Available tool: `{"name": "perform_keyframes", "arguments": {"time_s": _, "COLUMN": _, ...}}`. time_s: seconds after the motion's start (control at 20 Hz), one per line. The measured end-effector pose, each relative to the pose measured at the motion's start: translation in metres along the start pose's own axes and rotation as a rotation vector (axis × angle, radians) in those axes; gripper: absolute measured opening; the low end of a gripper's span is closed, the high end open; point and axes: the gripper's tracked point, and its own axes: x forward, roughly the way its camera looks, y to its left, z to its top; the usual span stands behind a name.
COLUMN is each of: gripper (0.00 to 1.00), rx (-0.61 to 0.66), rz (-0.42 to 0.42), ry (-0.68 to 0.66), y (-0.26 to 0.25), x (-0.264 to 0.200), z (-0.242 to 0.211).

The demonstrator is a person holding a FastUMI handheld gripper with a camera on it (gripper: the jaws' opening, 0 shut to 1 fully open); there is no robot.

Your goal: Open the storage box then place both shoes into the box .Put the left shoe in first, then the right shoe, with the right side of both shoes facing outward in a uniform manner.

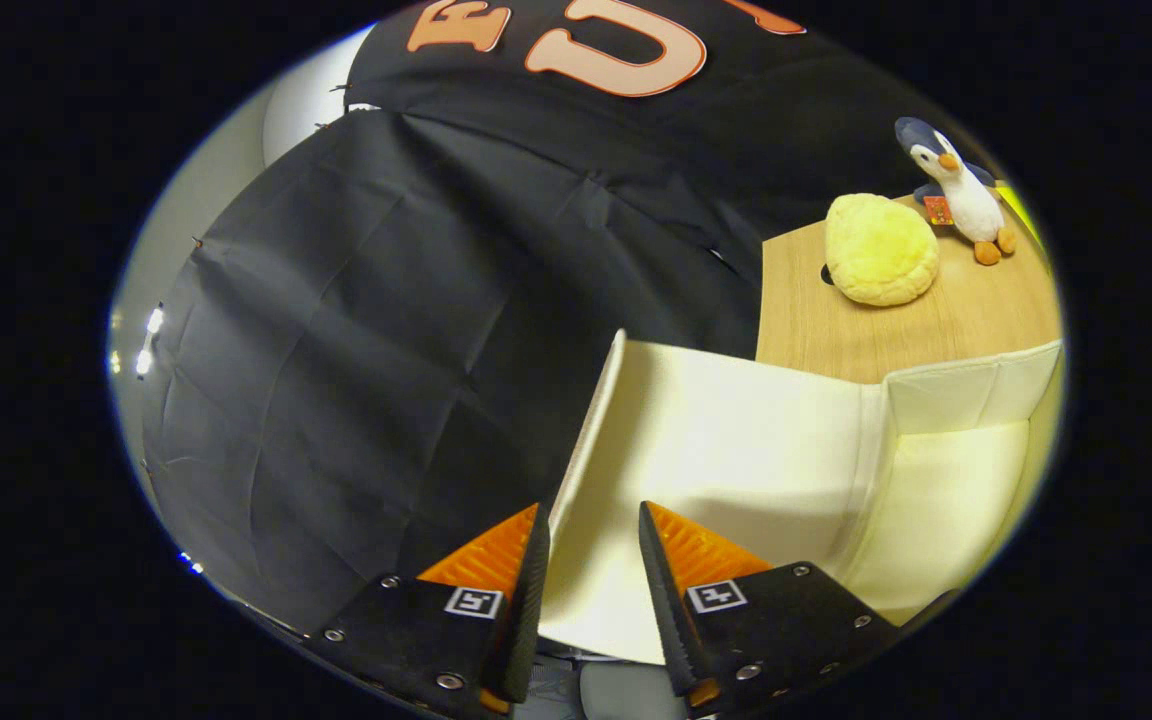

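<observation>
While the storage box stands open on the wooden surface, its cream interior shows bare walls and floor with nothing visible inside. Its lid, a flat, smooth cream panel, is swung up and stands nearly on edge, its long axis running away from the fingers toward the booth's black cloth wall. The hand-held gripper has its fingers apart, one on either side of the lid's near edge; whether they press on the panel cannot be told. Beyond the box, on the pale wood grain, rest a round, fuzzy yellow plush and, just beside it, an upright plush penguin.
</observation>
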Motion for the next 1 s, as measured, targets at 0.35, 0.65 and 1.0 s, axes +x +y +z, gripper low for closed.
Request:
{"name": "perform_keyframes", "arguments": {"time_s": 0.35, "gripper": 0.79, "rx": -0.077, "rz": -0.140, "ry": -0.065, "y": -0.067, "x": -0.061, "z": 0.012}}
{"name": "perform_keyframes", "arguments": {"time_s": 0.65, "gripper": 0.94, "rx": -0.154, "rz": -0.320, "ry": -0.202, "y": -0.146, "x": -0.143, "z": 0.042}}
{"name": "perform_keyframes", "arguments": {"time_s": 1.0, "gripper": 0.97, "rx": -0.276, "rz": -0.533, "ry": -0.268, "y": -0.227, "x": -0.239, "z": 0.044}}
